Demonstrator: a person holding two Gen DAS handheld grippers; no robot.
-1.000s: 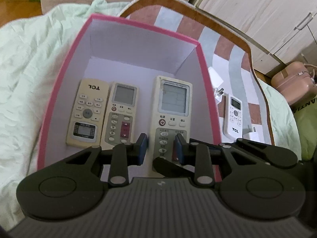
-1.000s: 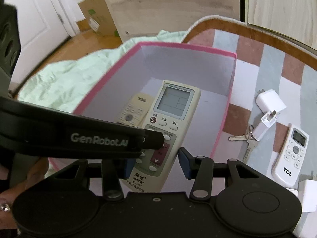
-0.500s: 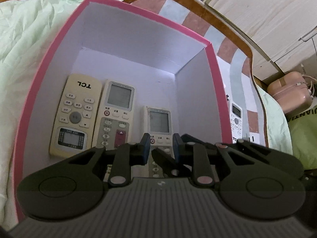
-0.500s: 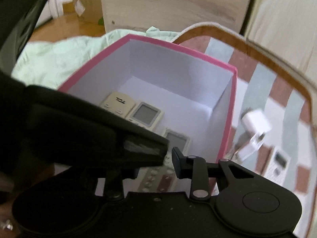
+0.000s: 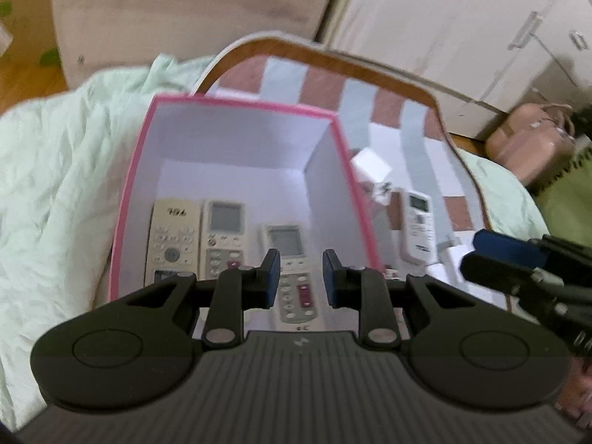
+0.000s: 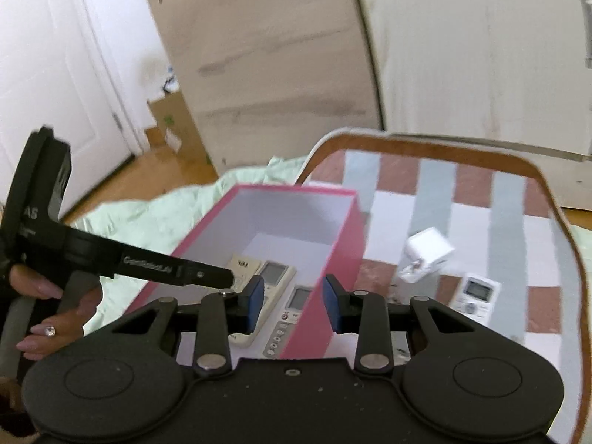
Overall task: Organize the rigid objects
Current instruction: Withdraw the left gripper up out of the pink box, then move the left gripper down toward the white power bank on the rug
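A pink box (image 5: 244, 105) with a white inside holds three remotes side by side: a cream one (image 5: 170, 236), a white one (image 5: 224, 236) and a larger white one (image 5: 292, 266). My left gripper (image 5: 300, 277) hovers above the box's near end. Its jaws are opening a little, with nothing between them. My right gripper (image 6: 292, 307) hangs over the box's right wall (image 6: 333, 251), jaws opening and empty. It shows in the left wrist view (image 5: 510, 255). A small white remote (image 6: 475, 294) and a white charger (image 6: 429, 249) lie on the mat to the right.
The box sits on a striped mat (image 5: 388, 103) over a pale green sheet (image 5: 55, 185). More white adapters (image 5: 455, 255) lie near the small remote. A pink case (image 5: 529, 148) stands at far right. A person's hand (image 6: 55, 303) holds the left gripper's handle.
Both grippers rose and drew back from the box. The large white remote went from between the jaws to lying in the box beside the other two. The right gripper swung right.
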